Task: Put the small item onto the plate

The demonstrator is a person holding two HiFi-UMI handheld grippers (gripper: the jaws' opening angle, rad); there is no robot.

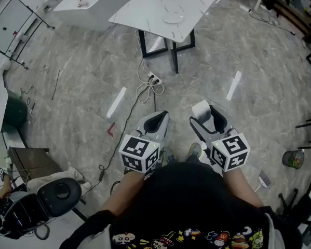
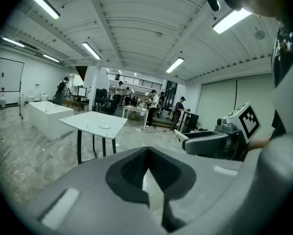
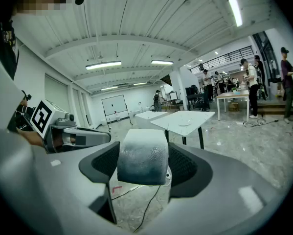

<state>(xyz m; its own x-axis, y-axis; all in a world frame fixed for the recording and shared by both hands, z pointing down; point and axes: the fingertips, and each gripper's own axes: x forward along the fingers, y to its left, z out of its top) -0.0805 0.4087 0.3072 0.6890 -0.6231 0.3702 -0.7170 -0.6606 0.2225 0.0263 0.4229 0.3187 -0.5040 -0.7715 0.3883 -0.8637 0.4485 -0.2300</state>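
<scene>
A small white spongy block (image 3: 142, 156) sits squeezed between the jaws of my right gripper (image 3: 142, 166); in the head view the block (image 1: 201, 109) shows at the tip of that gripper (image 1: 207, 114). My left gripper (image 1: 158, 120) is held beside it at waist height, its jaws (image 2: 147, 173) shut with nothing in them. Some way ahead stands a white marble table (image 1: 150, 7) carrying a round white plate (image 1: 173, 18). The same plate (image 3: 184, 123) shows in the right gripper view, and the plate (image 2: 104, 126) also shows in the left gripper view.
A power strip with cables (image 1: 152, 80) lies on the grey floor in front of the table. A long white counter (image 1: 88, 3) stands at the back left, beside a whiteboard (image 1: 10, 22). A black chair (image 1: 54, 195) is near left, a bin (image 1: 293, 158) right. People (image 2: 151, 106) stand far behind.
</scene>
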